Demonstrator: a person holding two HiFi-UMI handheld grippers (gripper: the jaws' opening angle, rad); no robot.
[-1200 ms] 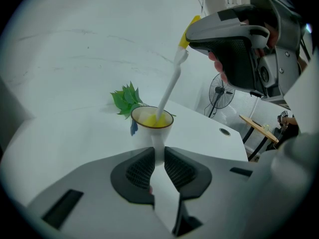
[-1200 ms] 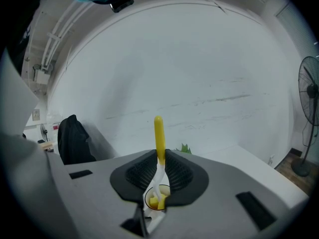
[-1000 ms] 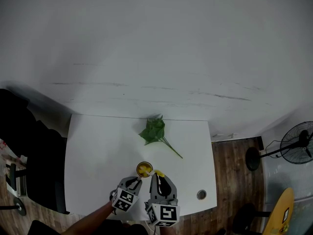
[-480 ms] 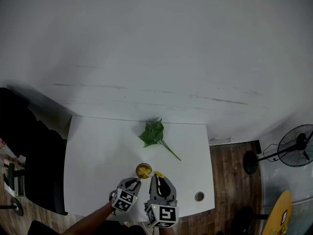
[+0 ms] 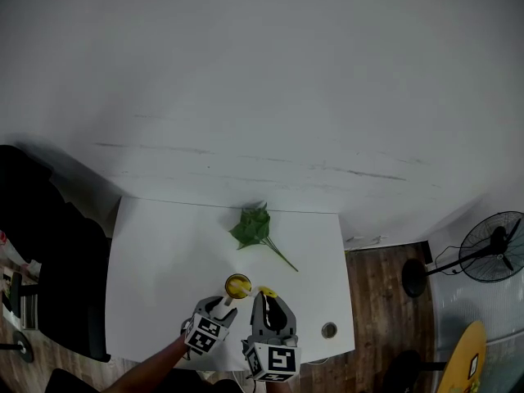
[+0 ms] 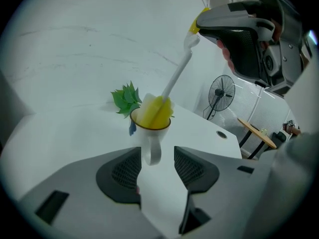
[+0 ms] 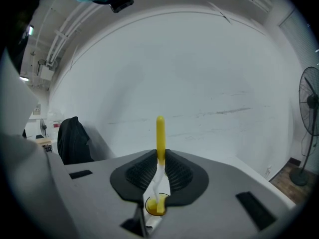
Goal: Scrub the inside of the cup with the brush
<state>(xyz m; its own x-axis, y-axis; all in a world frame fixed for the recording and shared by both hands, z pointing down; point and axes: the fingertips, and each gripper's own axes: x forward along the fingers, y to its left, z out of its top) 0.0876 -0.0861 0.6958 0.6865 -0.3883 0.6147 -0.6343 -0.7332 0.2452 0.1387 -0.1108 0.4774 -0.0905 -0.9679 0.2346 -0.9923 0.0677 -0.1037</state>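
Around the cup [image 5: 237, 285] spreads a white counter [image 5: 155, 252], smooth and matte, with a green leafy sprig [image 5: 252, 226] lying well behind the cup.

Right tool [image 7: 159, 171], above and just right of the cup, is pressed together on the brush [image 6: 174, 78] stem. Left tool [image 6: 157, 166], just in front of the cup, stands spread. Its jaws have just been opening, and the cup's loop handle sits between the ribbed pads, touching neither. The cup stands upright on the counter, unheld.

Judgement: scrubbing step. With the cup loose, sideways brush load could skid or tip it. Best to close the left tool on the loop handle first, then work the head round the inner wall in short strokes.

Cup: white, glazed look, thin dark rim line.

Brush: slim white stem, yellow grip end, and a soft yellow head, foam by the look, sitting half in the cup's mouth.
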